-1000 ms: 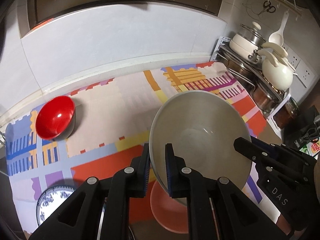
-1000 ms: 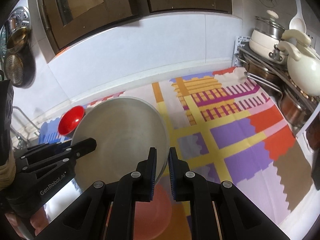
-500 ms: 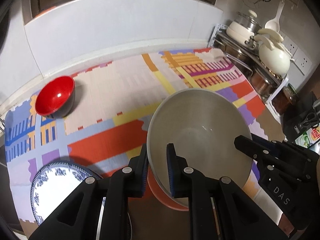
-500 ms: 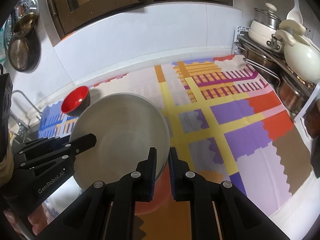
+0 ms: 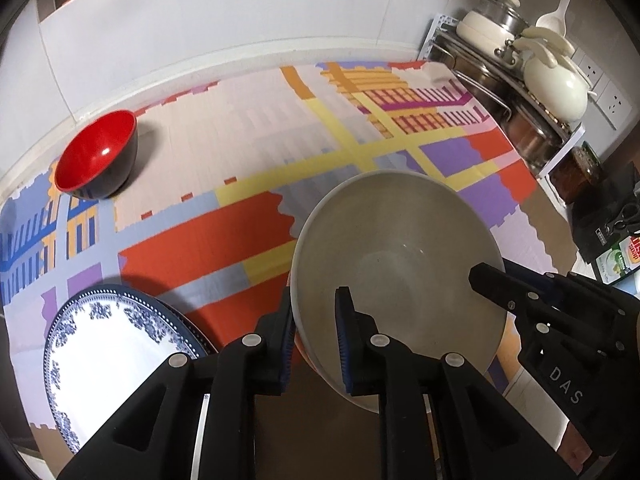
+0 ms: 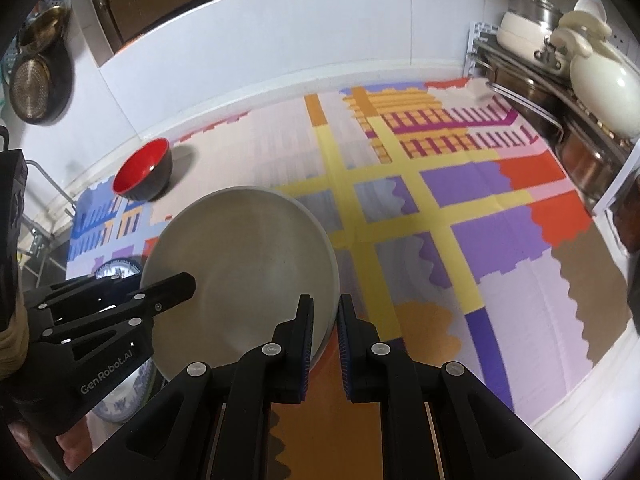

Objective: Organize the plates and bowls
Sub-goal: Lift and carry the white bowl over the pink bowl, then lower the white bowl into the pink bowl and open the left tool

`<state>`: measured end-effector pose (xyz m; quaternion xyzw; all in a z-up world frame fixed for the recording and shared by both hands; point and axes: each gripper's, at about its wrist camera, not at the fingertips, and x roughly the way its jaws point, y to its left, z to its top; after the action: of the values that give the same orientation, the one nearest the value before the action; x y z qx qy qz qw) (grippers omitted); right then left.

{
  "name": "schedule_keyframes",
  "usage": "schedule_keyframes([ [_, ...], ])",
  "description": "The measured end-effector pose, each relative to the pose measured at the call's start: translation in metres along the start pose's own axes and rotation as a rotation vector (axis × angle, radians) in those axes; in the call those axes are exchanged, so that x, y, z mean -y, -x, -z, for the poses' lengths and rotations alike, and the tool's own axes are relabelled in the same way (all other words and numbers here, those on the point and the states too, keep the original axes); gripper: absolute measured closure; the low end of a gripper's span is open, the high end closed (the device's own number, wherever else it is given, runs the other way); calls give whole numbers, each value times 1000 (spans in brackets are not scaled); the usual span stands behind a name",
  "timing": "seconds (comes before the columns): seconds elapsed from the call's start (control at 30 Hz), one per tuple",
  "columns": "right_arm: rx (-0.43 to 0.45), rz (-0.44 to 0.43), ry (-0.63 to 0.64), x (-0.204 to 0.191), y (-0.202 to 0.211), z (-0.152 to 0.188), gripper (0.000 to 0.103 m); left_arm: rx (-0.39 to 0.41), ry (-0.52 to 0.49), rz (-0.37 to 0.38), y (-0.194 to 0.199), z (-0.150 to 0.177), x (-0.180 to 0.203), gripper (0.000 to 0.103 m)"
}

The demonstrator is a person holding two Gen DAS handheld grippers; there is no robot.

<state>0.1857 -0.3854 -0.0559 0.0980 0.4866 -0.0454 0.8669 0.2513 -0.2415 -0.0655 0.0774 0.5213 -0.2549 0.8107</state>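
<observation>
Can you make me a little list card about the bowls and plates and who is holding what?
Place: kitchen counter with a colourful patterned mat
Big bowl: grey bowl, tilted, held up by its rim on two sides
Right gripper: shut on the grey bowl's rim
Left gripper: jaws have just been opening, the bowl's rim is between them
Red bowl: upright on the mat near the wall, untouched
Plate: blue-and-white plate at the mat's near left edge
Side: cream pot on a rack at the right

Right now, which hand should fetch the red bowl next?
Left. The left gripper has just been opening around the rim of the grey bowl, with the red bowl on that side; the right gripper clamps it.
</observation>
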Motion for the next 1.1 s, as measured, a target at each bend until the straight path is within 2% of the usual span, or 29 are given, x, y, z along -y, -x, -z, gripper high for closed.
schedule_keyframes([
  [0.27,-31,5,-4,-1,-8,5,89,-41,1,4,-12,5,0,81],
  [0.5,-51,1,-8,0,-14,7,89,-42,0,5,-13,4,1,78],
  [0.7,-54,-6,-1,0,-15,7,89,-42,2,14,-14,4,-1,73],
  [0.8,-52,5,11,-1,-15,7,89,-40,-1,19,-14,3,-1,63],
  [0.83,-53,8,14,-1,-15,7,88,-34,-3,20,-13,3,-1,60],
  [0.97,-42,5,21,-1,-13,7,73,-2,-18,-6,-7,3,2,54],
  [1.1,-24,6,26,-2,-9,6,71,28,-17,-21,2,1,0,50],
])
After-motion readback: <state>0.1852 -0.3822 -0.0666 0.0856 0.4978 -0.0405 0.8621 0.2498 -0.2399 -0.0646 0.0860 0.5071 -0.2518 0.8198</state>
